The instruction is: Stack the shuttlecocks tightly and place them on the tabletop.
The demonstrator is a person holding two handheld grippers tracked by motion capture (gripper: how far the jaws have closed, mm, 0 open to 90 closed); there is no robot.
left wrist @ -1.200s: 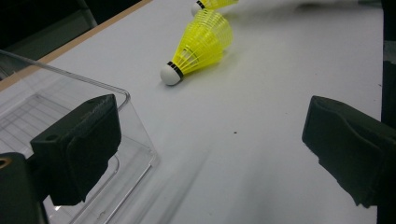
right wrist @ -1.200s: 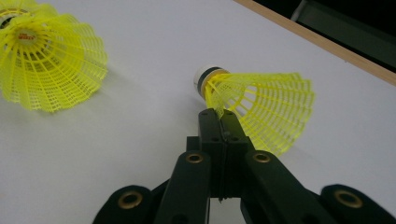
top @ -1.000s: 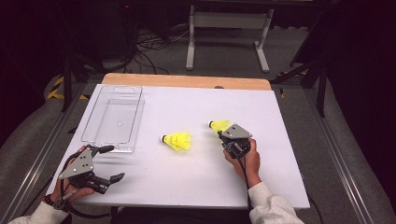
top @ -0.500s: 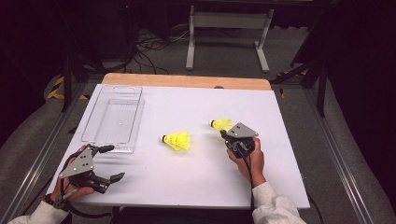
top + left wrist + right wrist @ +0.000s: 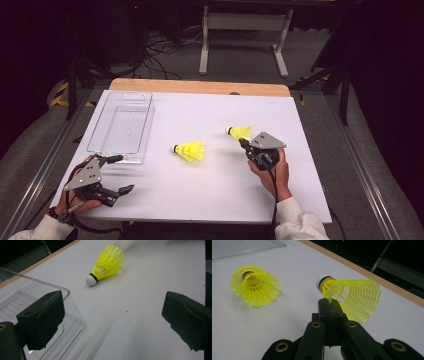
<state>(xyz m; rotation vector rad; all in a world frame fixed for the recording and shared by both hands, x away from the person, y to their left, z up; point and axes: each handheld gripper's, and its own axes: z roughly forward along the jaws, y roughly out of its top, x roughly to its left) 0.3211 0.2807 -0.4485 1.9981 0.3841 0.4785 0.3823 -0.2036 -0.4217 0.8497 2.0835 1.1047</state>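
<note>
Your high view looks forward and down from above your side onto the whole white table (image 5: 200, 195), both hands entering at its bottom edge. Your left gripper view sits low and close, looking across the table past the clear tray's corner (image 5: 67, 293) toward the middle shuttlecock (image 5: 107, 262). Your right gripper view looks along its closed jaws, very near the held shuttlecock (image 5: 352, 298). All three views share the middle shuttlecock (image 5: 255, 287) and the tray.
</note>
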